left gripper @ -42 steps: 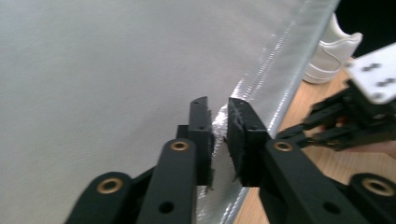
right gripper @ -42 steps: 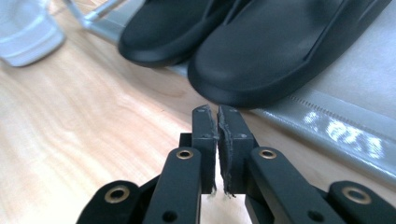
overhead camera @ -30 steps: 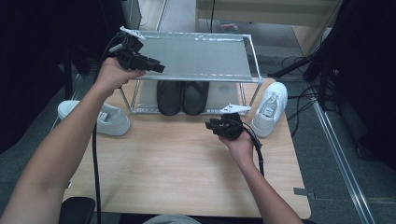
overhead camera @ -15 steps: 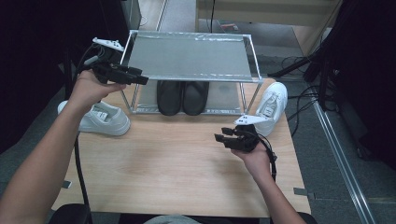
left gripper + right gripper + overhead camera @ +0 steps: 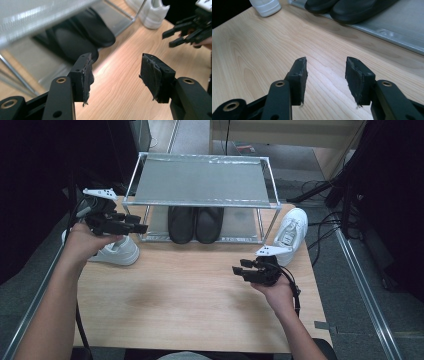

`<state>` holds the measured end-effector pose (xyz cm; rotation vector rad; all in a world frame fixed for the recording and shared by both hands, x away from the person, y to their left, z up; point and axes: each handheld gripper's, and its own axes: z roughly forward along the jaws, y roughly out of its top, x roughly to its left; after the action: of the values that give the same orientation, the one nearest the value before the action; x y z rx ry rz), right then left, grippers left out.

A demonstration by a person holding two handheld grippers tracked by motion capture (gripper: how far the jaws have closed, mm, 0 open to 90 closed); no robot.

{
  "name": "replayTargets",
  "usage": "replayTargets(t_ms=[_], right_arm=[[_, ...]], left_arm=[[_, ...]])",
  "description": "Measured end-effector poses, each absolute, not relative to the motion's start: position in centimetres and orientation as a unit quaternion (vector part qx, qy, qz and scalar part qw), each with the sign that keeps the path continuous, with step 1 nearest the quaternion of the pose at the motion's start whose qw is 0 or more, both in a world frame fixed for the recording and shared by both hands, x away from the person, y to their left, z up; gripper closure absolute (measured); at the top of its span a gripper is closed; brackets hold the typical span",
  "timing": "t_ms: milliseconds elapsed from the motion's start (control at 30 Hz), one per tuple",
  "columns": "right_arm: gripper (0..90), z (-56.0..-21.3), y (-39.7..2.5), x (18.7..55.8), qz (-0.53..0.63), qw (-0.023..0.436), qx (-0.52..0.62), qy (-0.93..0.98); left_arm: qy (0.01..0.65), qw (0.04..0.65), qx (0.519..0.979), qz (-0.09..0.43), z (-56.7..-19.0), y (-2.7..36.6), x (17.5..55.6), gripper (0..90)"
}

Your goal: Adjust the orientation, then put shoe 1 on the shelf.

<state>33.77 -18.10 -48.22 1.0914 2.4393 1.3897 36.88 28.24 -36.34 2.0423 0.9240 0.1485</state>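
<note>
A pair of black shoes (image 5: 195, 224) sits on the lower shelf of a metal shoe rack (image 5: 200, 182). One white sneaker (image 5: 119, 252) lies on the wooden table left of the rack, another white sneaker (image 5: 291, 231) at its right end. My left gripper (image 5: 140, 226) hovers open just above the left sneaker, pointing right. My right gripper (image 5: 238, 270) is open over the table, near the right sneaker, pointing left. In the left gripper view the open left gripper (image 5: 116, 75) faces the black shoes (image 5: 82, 32). The right gripper (image 5: 325, 75) holds nothing.
The wooden table (image 5: 175, 305) has bare room in front of the rack. The rack's top shelf (image 5: 200, 175) carries nothing. Cables and dark equipment (image 5: 350, 185) stand off the table's right side. The left gripper view shows the other gripper (image 5: 187, 30) and a white sneaker (image 5: 152, 12).
My left gripper has moved left and toward me, from the rack's top corner down to the left sneaker. My right gripper has drifted slightly right and nearer. Both stay open.
</note>
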Motion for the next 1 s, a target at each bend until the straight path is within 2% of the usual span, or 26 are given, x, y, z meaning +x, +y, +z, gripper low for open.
replayTargets(t_ms=[267, 600, 1000], right_arm=[[53.2, -48.5, -16.8, 34.4, 0.456, 0.056, 0.349, 0.816], [53.2, -48.5, -16.5, 34.9, 0.454, 0.064, 0.343, 0.820], [53.2, -48.5, -16.7, 34.8, 0.451, 0.071, 0.343, 0.821]], left_arm=[[0.394, 0.436, 0.807, 0.067, -39.7, 29.8, 35.5, 43.4], [0.422, 0.418, 0.801, 0.076, -41.9, 31.4, 34.7, 43.8], [0.449, 0.401, 0.795, 0.076, -44.1, 32.9, 35.6, 44.1]])
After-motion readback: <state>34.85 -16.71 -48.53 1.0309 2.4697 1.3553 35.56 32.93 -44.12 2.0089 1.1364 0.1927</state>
